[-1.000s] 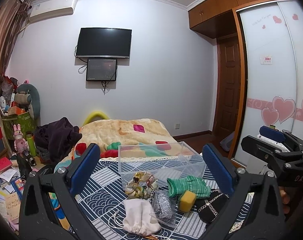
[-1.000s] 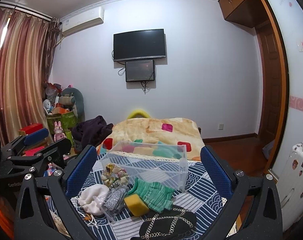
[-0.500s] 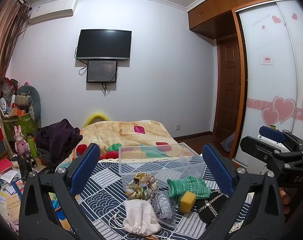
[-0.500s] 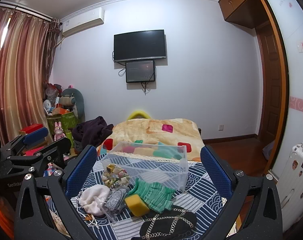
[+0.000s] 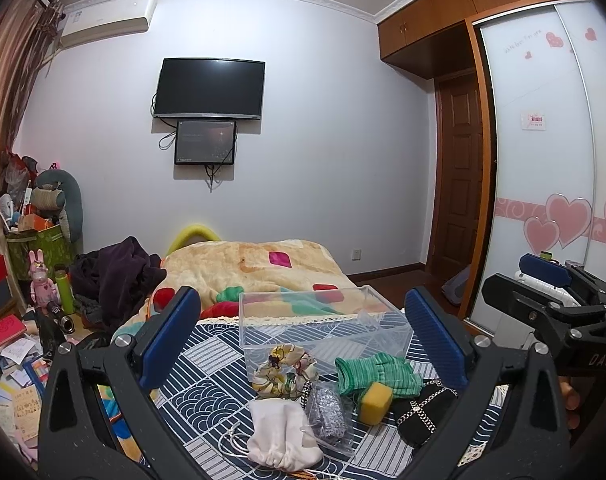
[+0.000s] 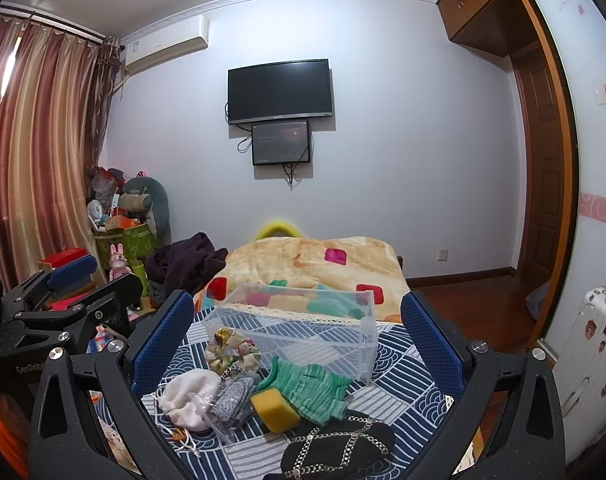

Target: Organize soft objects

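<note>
Lying beside one clear bin on the patterned cloth: one green knit, white pouch, yellow sponge. Left gripper, lettered "GenRobo" in the right view only, and right gripper, lettered "DAS", gape wide, holding nothing.

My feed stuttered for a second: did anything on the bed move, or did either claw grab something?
Nothing visibly changed. Both the left claw and right claw hang open and empty above the pile, and the clear plastic bin, green knitted gloves and yellow sponge lie where they were.
</note>
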Demonstrator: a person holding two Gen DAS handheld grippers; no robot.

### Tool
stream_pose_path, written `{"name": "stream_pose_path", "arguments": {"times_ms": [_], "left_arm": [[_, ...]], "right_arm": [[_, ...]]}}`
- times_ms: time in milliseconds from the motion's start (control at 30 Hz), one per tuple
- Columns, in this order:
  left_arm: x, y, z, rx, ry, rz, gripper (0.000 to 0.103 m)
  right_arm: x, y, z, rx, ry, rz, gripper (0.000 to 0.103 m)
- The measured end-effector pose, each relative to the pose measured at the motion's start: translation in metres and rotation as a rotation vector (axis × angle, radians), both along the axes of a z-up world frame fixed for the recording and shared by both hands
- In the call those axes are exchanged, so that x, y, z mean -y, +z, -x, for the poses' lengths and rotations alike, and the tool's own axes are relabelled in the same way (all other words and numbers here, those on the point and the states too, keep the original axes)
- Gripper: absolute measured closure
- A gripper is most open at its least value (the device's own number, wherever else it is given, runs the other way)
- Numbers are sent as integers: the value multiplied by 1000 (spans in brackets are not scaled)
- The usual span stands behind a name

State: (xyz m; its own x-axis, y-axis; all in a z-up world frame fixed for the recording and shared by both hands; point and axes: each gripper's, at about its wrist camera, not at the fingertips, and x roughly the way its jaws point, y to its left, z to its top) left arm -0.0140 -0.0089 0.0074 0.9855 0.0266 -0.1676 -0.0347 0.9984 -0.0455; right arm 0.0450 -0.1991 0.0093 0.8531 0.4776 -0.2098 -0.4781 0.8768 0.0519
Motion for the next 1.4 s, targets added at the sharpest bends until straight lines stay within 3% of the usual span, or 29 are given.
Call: {"name": "stream_pose_path", "arguments": {"times_ms": [700,833,967,1267,1333,1400], "left_arm": [[-4,-2,-3,-19,-10,17,0],[-8,-15,-13,-82,-21,24,0],[-12,-41,-28,-201,-47,43,0],[-27,-103,-55,-440,-20,87,0],[-30,-111,-59,-464,1,100,0],[-31,-117,-62,-479,16,111,6]], "right_arm": [[-1,2,2,-1,-1,-1,0],[-3,-1,-1,-19,-15,18,0],[-1,-14,-12,-86,-9,30,0],[3,-67,-38,-310,-12,93,0],[6,-80,-44,-360,-18,102,0],[10,-88,-49,-405,-22,106,0]]}}
